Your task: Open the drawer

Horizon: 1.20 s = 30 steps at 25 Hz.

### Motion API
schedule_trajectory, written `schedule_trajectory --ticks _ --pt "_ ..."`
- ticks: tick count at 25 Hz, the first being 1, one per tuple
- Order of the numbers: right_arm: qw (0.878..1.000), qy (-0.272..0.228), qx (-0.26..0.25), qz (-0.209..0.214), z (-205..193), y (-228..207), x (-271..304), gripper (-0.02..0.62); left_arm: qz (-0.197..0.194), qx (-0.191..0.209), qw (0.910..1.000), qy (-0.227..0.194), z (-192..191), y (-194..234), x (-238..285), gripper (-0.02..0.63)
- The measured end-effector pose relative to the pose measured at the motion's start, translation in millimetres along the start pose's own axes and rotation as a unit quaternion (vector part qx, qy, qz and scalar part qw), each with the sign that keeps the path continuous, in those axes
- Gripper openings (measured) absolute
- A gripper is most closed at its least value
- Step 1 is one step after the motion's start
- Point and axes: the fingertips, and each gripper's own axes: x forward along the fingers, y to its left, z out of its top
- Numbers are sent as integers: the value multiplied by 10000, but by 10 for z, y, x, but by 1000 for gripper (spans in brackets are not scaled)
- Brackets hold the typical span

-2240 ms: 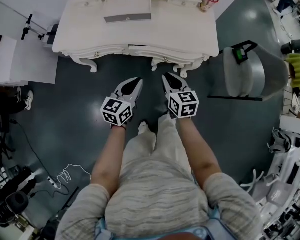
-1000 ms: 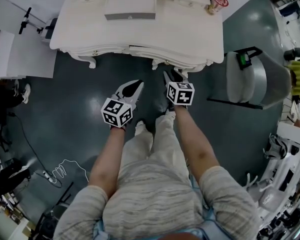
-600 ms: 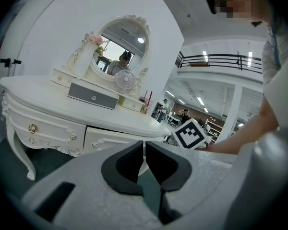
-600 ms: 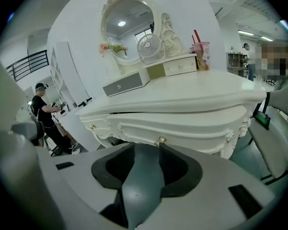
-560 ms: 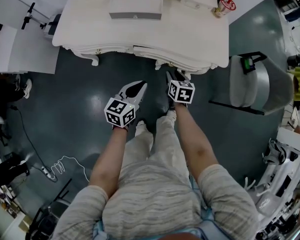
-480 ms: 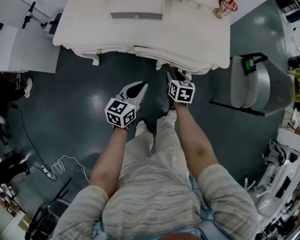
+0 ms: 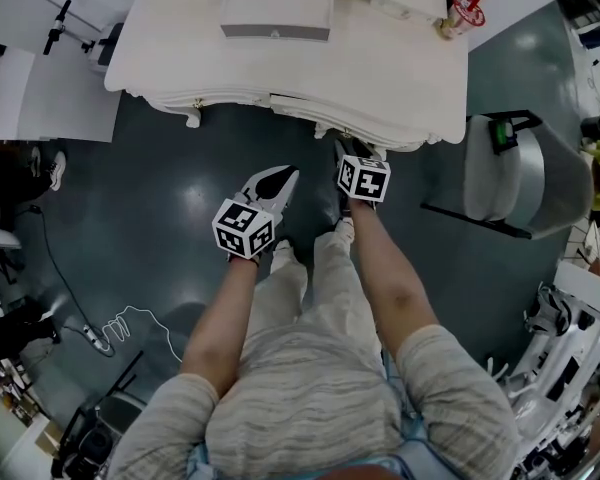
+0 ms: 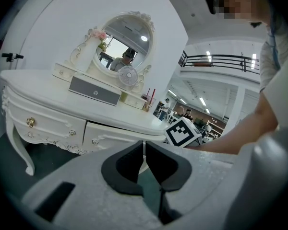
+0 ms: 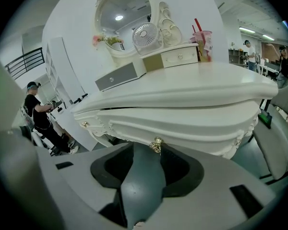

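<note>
The white drawer (image 9: pixel 192 128) with moulded edges sits in the curved front of the ornate white dressing bench (image 7: pixel 380 58), under the overhanging top and towards the person's right. Its small gold knob (image 9: pixel 157 145) stands between the tips of the right gripper (image 9: pixel 148 150), close to the fingertip on the right of that view. The fingers have just been opening; they stand wide apart and do not press on the knob. In the head view this gripper reaches under the bench edge.

The left gripper (image 8: pixel 144 150) hangs back from the bench over the dark green floor (image 7: pixel 130 198), its fingers brought together on nothing.

On the bench top stand an oval white-framed mirror (image 9: pixel 122 18), a small white fan (image 9: pixel 145 34) and a pink cup with a red straw (image 9: pixel 203 41). A round grey stool (image 7: pixel 510 163) stands off the bench's right end.
</note>
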Motion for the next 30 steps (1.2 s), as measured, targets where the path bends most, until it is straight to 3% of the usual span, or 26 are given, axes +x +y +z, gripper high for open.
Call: schedule_trajectory --ticks 16,30 --pt "9992 298 186 -171 -47 -173 265 144 -12 -73 9999 86 -70 33 75 28" --pt "9980 478 -141 -385 -36 -200 340 132 -70 -91 9999 125 -126 34 24 28"
